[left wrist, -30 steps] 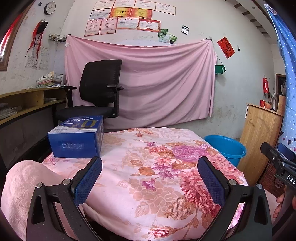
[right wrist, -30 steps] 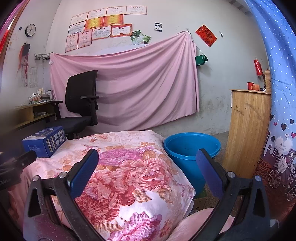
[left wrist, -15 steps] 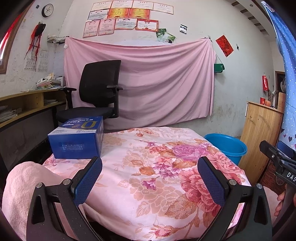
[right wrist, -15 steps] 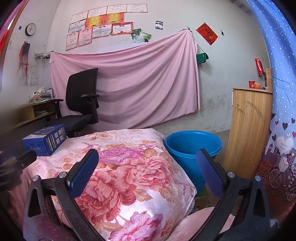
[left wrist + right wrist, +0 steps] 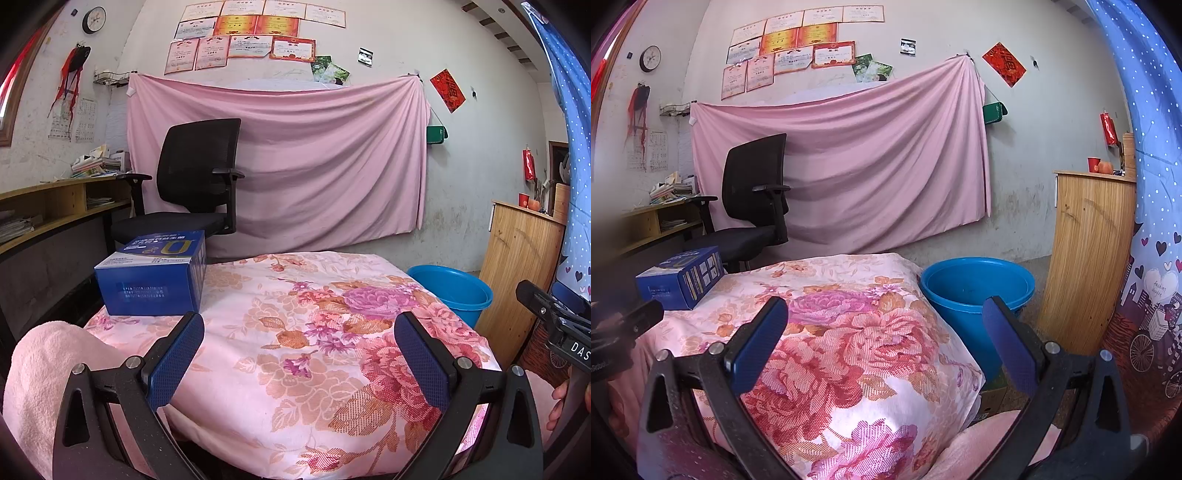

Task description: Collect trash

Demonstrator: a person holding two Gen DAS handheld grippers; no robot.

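A blue cardboard box (image 5: 153, 275) lies at the far left of a table draped in a pink floral cloth (image 5: 295, 332); the right wrist view shows the same blue box (image 5: 681, 277) at the left. A blue plastic bucket (image 5: 977, 295) stands on the floor past the table's right side, and the blue bucket (image 5: 452, 291) also appears in the left wrist view. My left gripper (image 5: 299, 354) is open over the near part of the cloth, well short of the box. My right gripper (image 5: 884, 338) is open above the table's right corner, nothing between its fingers.
A black office chair (image 5: 195, 184) stands behind the table before a pink hanging sheet (image 5: 314, 166). A wooden shelf desk (image 5: 55, 210) runs along the left. A wooden cabinet (image 5: 1089, 251) stands right of the bucket. A pink towel (image 5: 40, 373) lies at the near left.
Both views have shifted only slightly; both grippers stay open and the box has not moved.
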